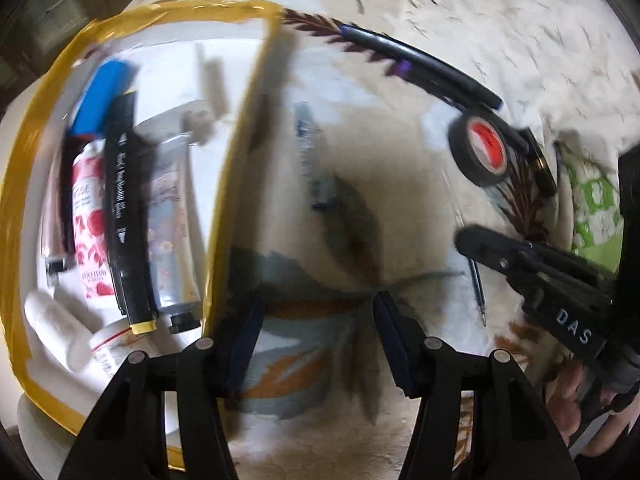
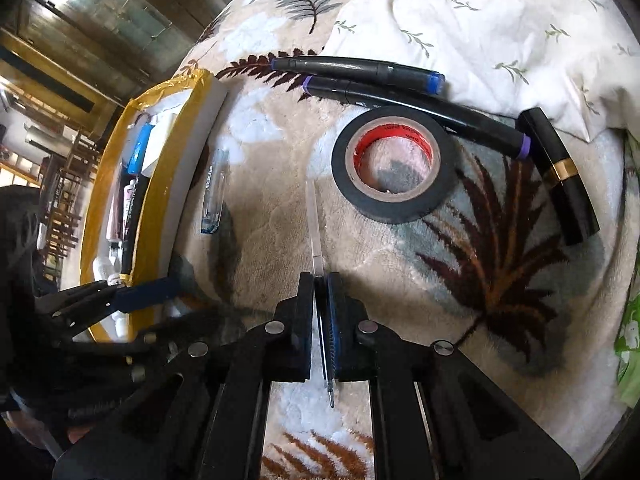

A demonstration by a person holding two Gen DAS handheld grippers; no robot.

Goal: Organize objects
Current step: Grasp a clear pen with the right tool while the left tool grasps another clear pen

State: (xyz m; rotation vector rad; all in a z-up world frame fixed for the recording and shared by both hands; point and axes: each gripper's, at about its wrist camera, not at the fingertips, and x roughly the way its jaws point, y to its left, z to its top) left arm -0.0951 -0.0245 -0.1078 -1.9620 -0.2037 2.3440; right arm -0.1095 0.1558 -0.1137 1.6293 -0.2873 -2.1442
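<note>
A thin pen refill [image 2: 320, 292] is sitting clamped between the right gripper's [image 2: 320, 300] jaws, above the leaf-patterned blanket [image 2: 500, 280], near a black tape roll [image 2: 394, 164]. The left gripper [image 1: 318, 320] is hovering with jaws apart beside the yellow-edged box [image 1: 224, 184], holding nothing.

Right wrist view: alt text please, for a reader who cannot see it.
The right gripper is shut on a thin clear pen refill above a leaf-patterned blanket. Ahead lie a black tape roll, two markers and, to the left, a yellow-edged box.
</note>
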